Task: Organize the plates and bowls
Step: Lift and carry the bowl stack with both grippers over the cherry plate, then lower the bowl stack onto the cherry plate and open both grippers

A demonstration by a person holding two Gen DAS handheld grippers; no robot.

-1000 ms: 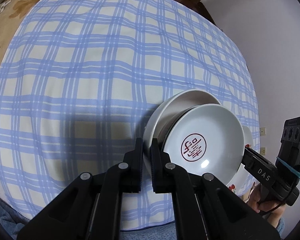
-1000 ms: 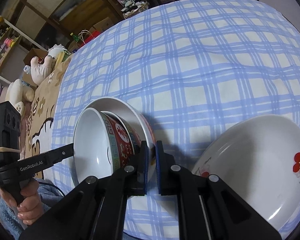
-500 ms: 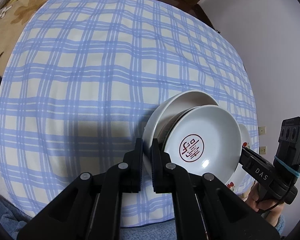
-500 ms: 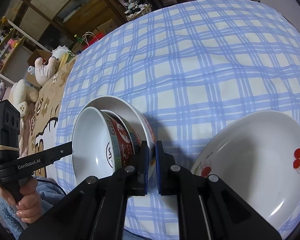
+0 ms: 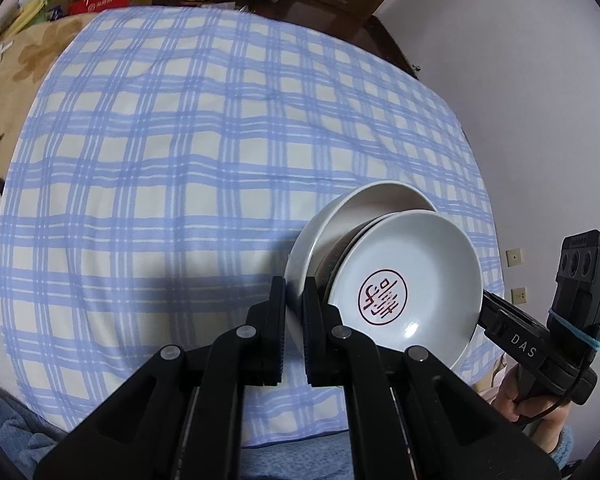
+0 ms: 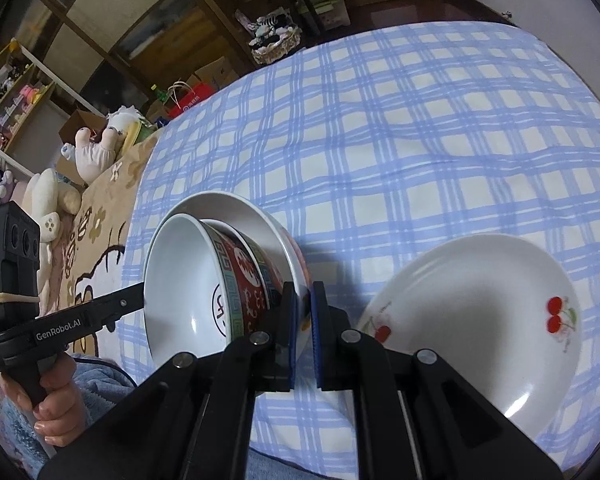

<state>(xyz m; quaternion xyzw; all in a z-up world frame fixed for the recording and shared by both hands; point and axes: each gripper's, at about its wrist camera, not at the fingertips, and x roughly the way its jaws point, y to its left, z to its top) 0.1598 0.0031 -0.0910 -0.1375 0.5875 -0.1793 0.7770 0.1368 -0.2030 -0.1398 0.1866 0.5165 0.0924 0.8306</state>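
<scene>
A white dish (image 5: 360, 208) with a red-patterned bowl (image 6: 246, 272) nested in it hangs tilted above the blue checked cloth (image 5: 180, 160). The bowl's white inside carries a red seal mark (image 5: 382, 298). My left gripper (image 5: 294, 300) is shut on the dish's near rim. At the stack's opposite edge, my right gripper (image 6: 304, 304) is shut on the same dish's rim. Each view shows the other gripper's finger (image 5: 512, 332) (image 6: 100, 308) reaching the stack's far edge. A white plate with cherries (image 6: 480, 320) lies on the cloth to the right.
A tan patterned blanket (image 5: 20, 60) borders the cloth on the left, with plush toys (image 6: 96, 152) beyond it. Shelves, boxes and a red bag (image 5: 100, 0) stand at the back. A pale wall (image 5: 520, 80) runs along the right. Blue fabric (image 5: 292, 456) lies at the near edge.
Both grippers have risen together with the dish and bowl between them. The cloth looks farther away and more of the room shows at the top.
</scene>
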